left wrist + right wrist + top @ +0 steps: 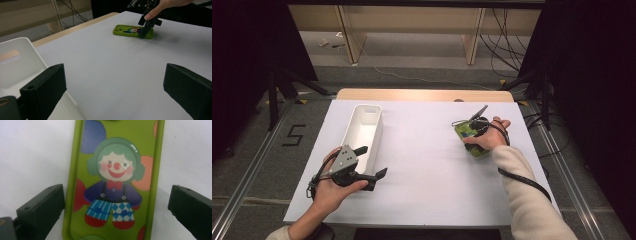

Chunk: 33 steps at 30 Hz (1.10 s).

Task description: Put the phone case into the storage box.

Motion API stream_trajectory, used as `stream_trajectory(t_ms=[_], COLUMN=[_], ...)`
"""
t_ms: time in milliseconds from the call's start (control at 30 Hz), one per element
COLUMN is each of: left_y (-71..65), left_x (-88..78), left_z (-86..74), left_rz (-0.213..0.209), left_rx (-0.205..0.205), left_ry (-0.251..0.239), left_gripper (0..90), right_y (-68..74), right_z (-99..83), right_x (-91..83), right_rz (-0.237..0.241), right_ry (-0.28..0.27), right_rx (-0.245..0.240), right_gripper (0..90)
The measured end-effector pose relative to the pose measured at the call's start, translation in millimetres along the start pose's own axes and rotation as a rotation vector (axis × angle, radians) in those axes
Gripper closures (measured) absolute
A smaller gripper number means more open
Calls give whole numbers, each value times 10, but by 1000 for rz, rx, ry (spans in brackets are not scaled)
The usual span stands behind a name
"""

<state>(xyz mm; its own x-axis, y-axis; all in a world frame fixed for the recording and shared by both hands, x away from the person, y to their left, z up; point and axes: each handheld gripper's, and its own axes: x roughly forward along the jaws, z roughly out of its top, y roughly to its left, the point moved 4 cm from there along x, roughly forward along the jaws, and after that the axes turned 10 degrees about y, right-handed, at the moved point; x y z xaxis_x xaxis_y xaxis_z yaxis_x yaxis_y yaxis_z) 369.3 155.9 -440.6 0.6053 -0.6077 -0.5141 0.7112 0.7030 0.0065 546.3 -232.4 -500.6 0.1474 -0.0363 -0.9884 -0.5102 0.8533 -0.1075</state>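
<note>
Spread right tongs (116, 212) straddle a lime-green clown-printed phone case (115, 180); left tongs (113, 92) spread.

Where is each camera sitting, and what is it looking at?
High view: above the person's side, looking down on the table; both forearms and hands show.
Left gripper view: rides the left claw, looking across the table past the white bin at the green phone case and right claw.
Right gripper view: rides the right claw, looking down; its jaws straddle the case.
All three share the case.
</note>
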Motion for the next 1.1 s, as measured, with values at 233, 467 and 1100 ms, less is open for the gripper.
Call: stream_trajectory(t_ms=[233, 467, 1100], left_y=[-1, -2, -5], left_x=[1, 1, 2], left_z=[0, 0, 0], left_rz=[-1, -1, -1], left_rx=[0, 0, 3], left_ry=[1, 0, 0], left_gripper=[37, 37, 37], right_y=[-7, -8, 12], right_z=[23, 37, 52], right_x=[15, 17, 2], right_rz=[-10, -7, 13], right_ry=[25, 45, 72], right_rx=[-12, -13, 3], right_gripper=[29, 39, 98])
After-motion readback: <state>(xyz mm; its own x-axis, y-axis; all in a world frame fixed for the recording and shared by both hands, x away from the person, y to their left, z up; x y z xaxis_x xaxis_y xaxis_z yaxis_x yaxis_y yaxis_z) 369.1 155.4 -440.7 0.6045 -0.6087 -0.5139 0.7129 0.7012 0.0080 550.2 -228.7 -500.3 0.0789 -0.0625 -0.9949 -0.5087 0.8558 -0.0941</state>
